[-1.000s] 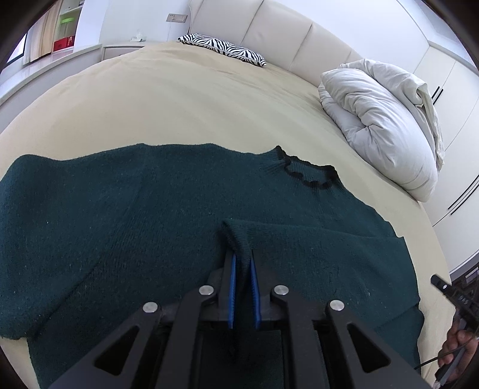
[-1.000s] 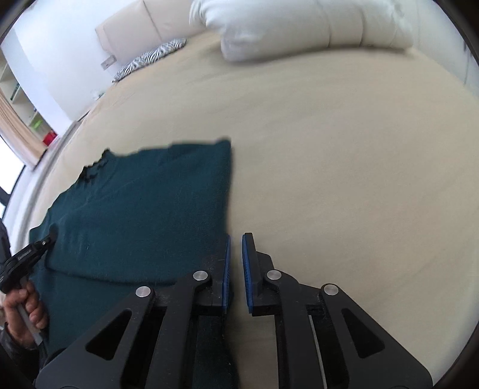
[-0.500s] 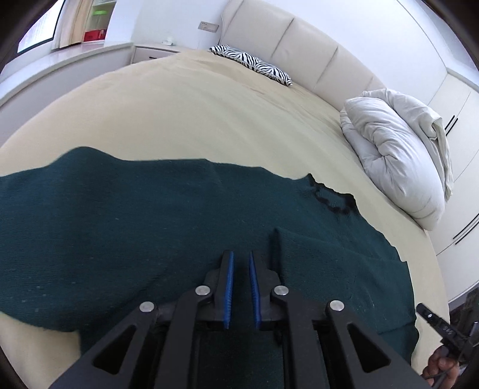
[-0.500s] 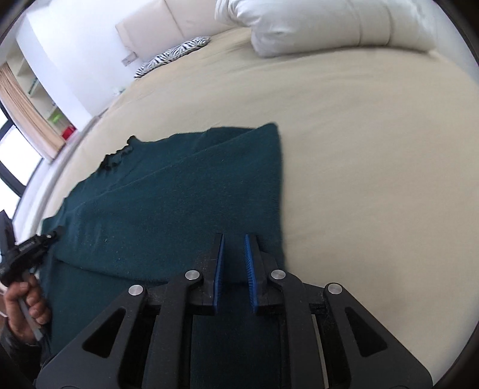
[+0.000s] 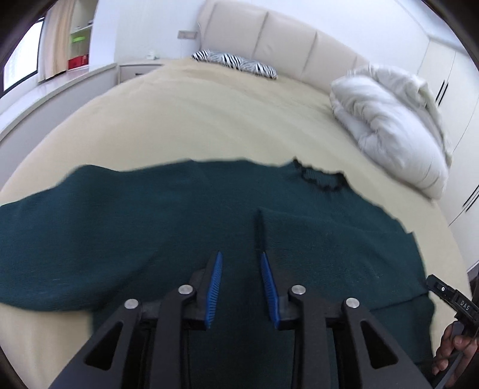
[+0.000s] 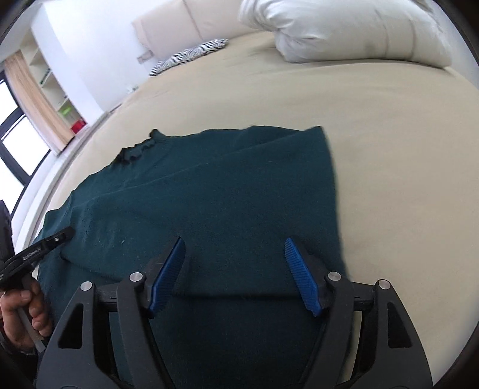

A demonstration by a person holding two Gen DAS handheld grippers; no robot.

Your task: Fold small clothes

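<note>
Even daylight, soft shadows, heavy fisheye warp.
Light seems to enter by the window (image 6: 18, 140), blown out white. Dark vignette rings both views; straight lines bow at the edges. Sweater (image 5: 179, 215) hem smeared, probably motion blur; its knit reads nearly textureless.

A wide bed with a plain beige cover (image 5: 185, 119) fills most of the room. Behind it stands a cream padded headboard (image 5: 287, 39) against a white wall (image 5: 143, 27). A small zebra-striped pillow (image 5: 236, 62) lies near the headboard, and a bundled white duvet (image 5: 395, 119) lies on the right side. White wardrobe doors with dark handles (image 5: 446, 68) stand to the right. To the left are a bright window (image 6: 18, 140), a beige curtain (image 6: 39, 104) and white shelves (image 6: 57, 89).
</note>
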